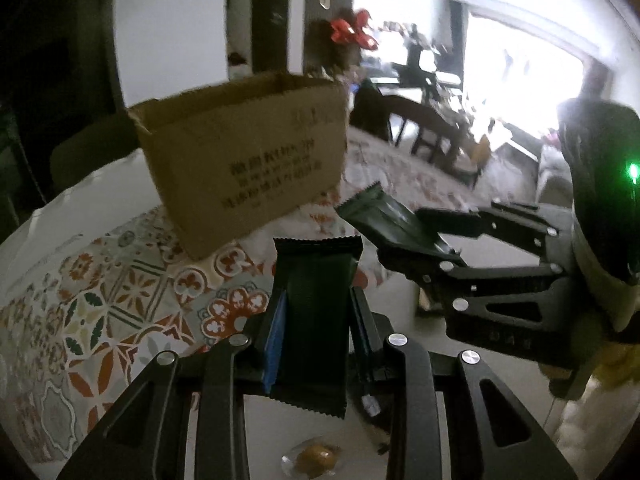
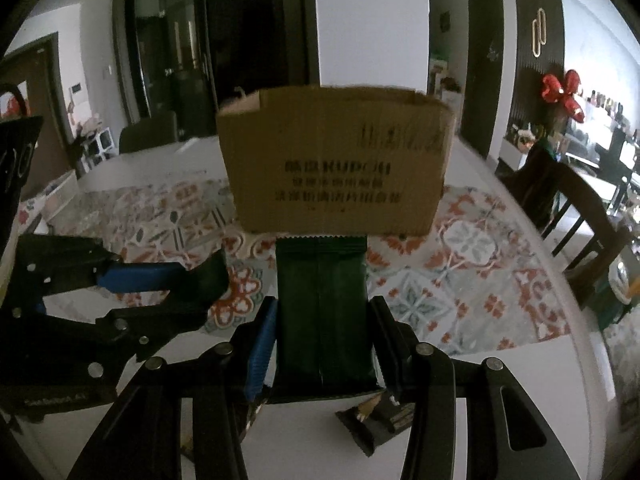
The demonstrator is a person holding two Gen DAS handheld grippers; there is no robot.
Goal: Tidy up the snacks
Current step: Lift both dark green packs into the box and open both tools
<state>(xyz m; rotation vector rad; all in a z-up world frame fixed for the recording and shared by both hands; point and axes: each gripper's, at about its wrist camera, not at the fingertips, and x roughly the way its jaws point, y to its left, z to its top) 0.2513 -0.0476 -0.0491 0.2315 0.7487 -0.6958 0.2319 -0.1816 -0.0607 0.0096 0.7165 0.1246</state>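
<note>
An open brown cardboard box (image 1: 248,168) (image 2: 336,160) stands on the patterned tablecloth (image 1: 100,300) ahead of both grippers. In the left wrist view my left gripper (image 1: 316,296) is shut on a dark green snack packet (image 1: 314,328), held upright in the air between the blue pad and the black finger. To its right, my right gripper (image 1: 400,236) grips a second dark green packet (image 1: 376,216). The right wrist view shows that right gripper (image 2: 324,312) shut on its green packet (image 2: 322,280) just below the box front. The left gripper (image 2: 212,284) is at the left.
A round snack in clear wrap (image 1: 314,458) lies on the white table below the left gripper. A small dark packet (image 2: 372,420) lies under the right gripper. A dark wooden chair (image 2: 576,208) stands off the table's right edge.
</note>
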